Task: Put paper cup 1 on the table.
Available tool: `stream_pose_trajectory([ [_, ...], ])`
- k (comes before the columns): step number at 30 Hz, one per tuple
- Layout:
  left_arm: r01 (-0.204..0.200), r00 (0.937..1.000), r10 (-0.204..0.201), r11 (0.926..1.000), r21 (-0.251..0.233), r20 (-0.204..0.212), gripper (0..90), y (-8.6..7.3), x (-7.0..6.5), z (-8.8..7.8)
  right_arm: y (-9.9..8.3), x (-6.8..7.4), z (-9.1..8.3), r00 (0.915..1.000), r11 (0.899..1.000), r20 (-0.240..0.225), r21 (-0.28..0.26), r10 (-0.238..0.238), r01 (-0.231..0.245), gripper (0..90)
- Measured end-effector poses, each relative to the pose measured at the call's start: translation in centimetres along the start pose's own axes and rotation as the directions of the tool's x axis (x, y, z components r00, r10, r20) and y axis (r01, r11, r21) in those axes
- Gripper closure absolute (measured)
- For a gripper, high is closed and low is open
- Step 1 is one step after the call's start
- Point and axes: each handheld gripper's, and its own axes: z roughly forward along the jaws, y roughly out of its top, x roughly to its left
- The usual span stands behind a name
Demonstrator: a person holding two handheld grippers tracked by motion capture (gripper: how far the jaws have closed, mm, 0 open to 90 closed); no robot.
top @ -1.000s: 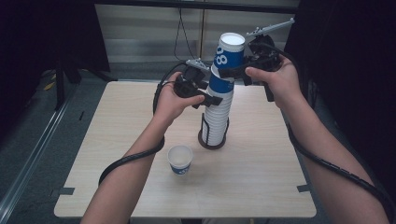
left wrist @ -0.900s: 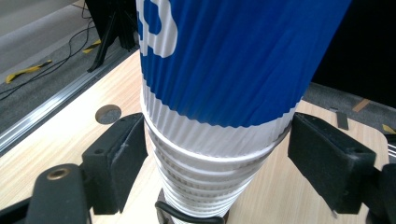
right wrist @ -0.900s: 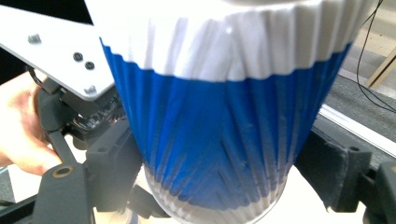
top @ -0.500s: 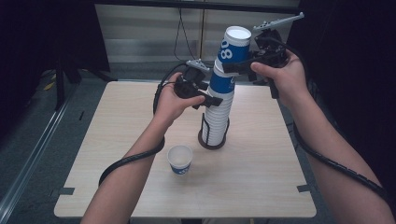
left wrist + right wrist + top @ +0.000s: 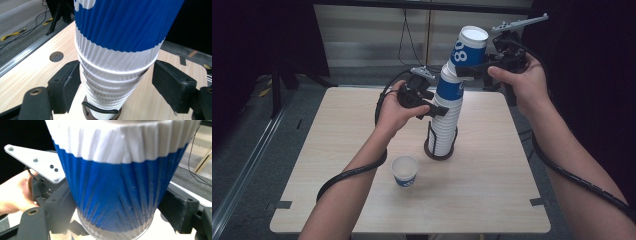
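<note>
This looks like a lab or recording studio, not a home. A plain light-wood table [image 5: 337, 150] stands alone on grey floor [image 5: 247, 145], with a round cable hole [image 5: 56, 56] in its top. At 12 o'clock, pale wall panels [image 5: 367, 35] carry loose black cables [image 5: 404, 30] hanging down. Black curtains [image 5: 257, 40] close off 10 and 2 o'clock. A dark stand leg [image 5: 277, 85] sits at 9 o'clock, a metal floor rail [image 5: 242, 175] runs along 8 o'clock, and yellow-black tape [image 5: 10, 38] marks the floor. Bits of dark tape [image 5: 537, 202] mark the table's near corners.
</note>
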Motion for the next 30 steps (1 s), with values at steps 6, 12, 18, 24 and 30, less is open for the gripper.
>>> stream_pose_trajectory([
  [6, -0.005, 1.0000, 0.005, 1.0000, 0.008, -0.006, 20.1, -0.3, -0.1, -0.1, -0.6, -0.2, -1.1, 1.0000, 1.000, -0.001, -0.016, 0.002, -0.002, 19.9],
  [12, -0.011, 0.9999, 0.011, 0.9998, 0.017, -0.011, 19.7, -0.8, -0.1, -0.6, -1.8, -0.9, -2.6, 0.9999, 0.999, 0.002, -0.032, 0.016, -0.016, 19.9],
  [18, -0.008, 0.9999, 0.008, 0.9996, 0.028, -0.013, 19.5, -1.1, -0.1, -0.8, -2.8, -1.1, -3.4, 1.0000, 1.000, 0.005, -0.022, 0.002, -0.002, 19.9],
  [24, -0.004, 1.0000, 0.004, 0.9995, 0.032, -0.007, 19.3, -1.6, -0.3, -0.7, -3.9, -1.4, -4.1, 1.0000, 1.000, 0.004, -0.016, 0.000, 0.000, 19.9],
  [30, -0.004, 1.0000, 0.004, 0.9989, 0.047, -0.001, 19.1, -2.1, -0.4, -0.6, -5.4, -1.5, -4.1, 0.9999, 1.000, -0.004, 0.007, -0.010, 0.010, 19.9],
])
